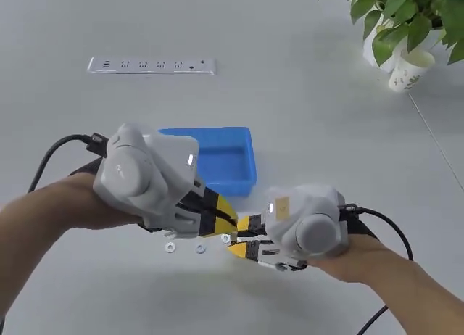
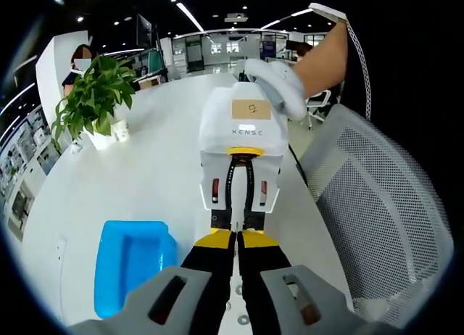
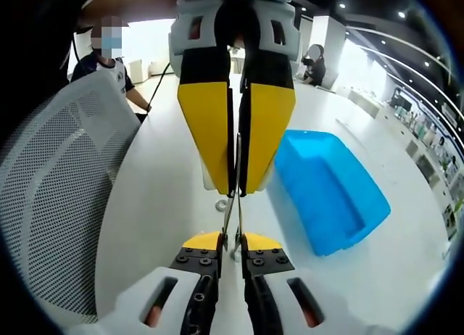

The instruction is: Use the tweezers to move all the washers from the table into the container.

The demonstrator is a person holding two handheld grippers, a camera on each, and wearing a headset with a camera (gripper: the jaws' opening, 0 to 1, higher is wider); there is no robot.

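The right gripper (image 1: 241, 237) sits nearest the person, low over the table (image 1: 290, 96), with its jaws pointing left. The left gripper (image 1: 228, 217) meets it head-on, jaws pointing right and a little down, so the yellow tips of the two almost touch. The tweezers (image 3: 233, 219) are thin metal legs bridging the short gap between them. Their long axis runs straight along both grippers' jaw lines, from one gripper into the other. In the right gripper view, one end lies between that gripper's own jaws, which are drawn in close around it. The other end goes up into the slit of the left gripper's jaws, which are clamped tight on it. Which end is the tip cannot be told. In the left gripper view its own jaws are pressed nearly together, facing the right gripper (image 2: 237, 222). Three washers (image 1: 170, 246) lie flat on the table just under and left of the meeting jaws, apart from one another. The blue container (image 1: 225, 183) stands just beyond the grippers, open side up. A white mesh chair (image 2: 384, 204) stands beside the table. Farther off lies a white power strip (image 1: 151, 65), long side across the table. A leafy plant (image 1: 406, 16) in a white pot (image 1: 406, 70) stands at the far right.
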